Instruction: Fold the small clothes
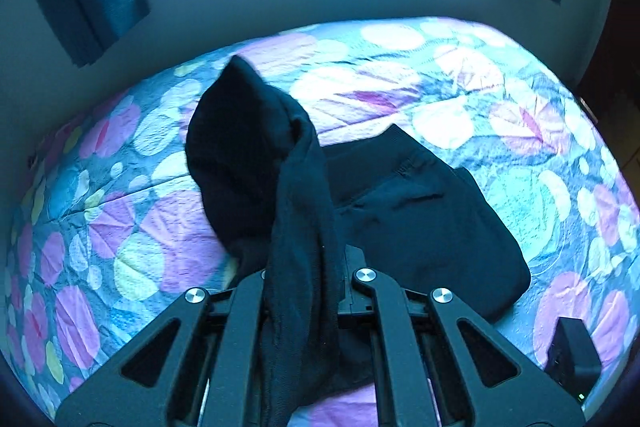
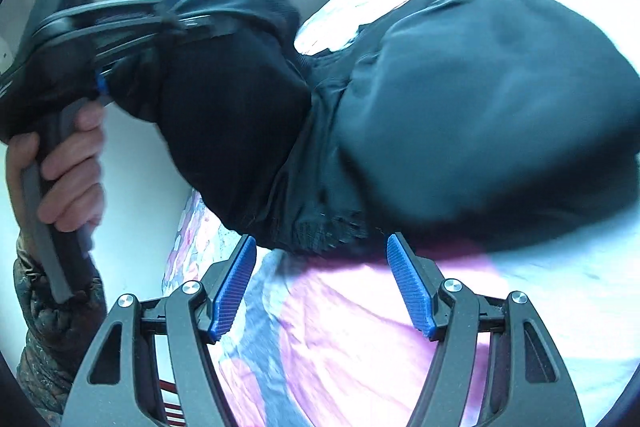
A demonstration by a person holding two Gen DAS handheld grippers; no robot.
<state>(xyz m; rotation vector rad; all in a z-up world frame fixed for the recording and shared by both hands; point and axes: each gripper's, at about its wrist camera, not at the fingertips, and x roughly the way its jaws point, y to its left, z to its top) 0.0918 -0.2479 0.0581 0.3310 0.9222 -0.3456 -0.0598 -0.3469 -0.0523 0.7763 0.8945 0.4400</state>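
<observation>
**Kid:** One dark, soft cloth garment (image 1: 420,211) lies on the bed. Where is it, exactly?

**Helper:** Most of it rests on the flowery purple and blue bedspread (image 1: 120,227). In the left wrist view it spreads from the middle out toward four o'clock. One end is lifted up.

**Kid:** Who is lifting it?

**Helper:** The left gripper (image 1: 304,267). Its jaws are squeezed tight on a bunched strip of the dark cloth. The strip runs up between them toward twelve o'clock, and a loose flap hangs over at about eleven o'clock.

**Kid:** And the other one?

**Helper:** The right gripper (image 2: 320,259) has its blue ribbed pads (image 2: 236,287) spread wide, with nothing between them. The edge of the garment (image 2: 460,115) sits just past the tips, at twelve o'clock.

**Kid:** Which way does the cloth stretch there?

**Helper:** From ten o'clock, where a hand (image 2: 68,171) holds the left gripper (image 2: 132,23), across to three o'clock. So it lies sideways across the open jaws.

**Kid:** Which one is closer to the loose edge?

**Helper:** The right one, I think. It looks like it only needs to go forward a little and pinch.
</observation>
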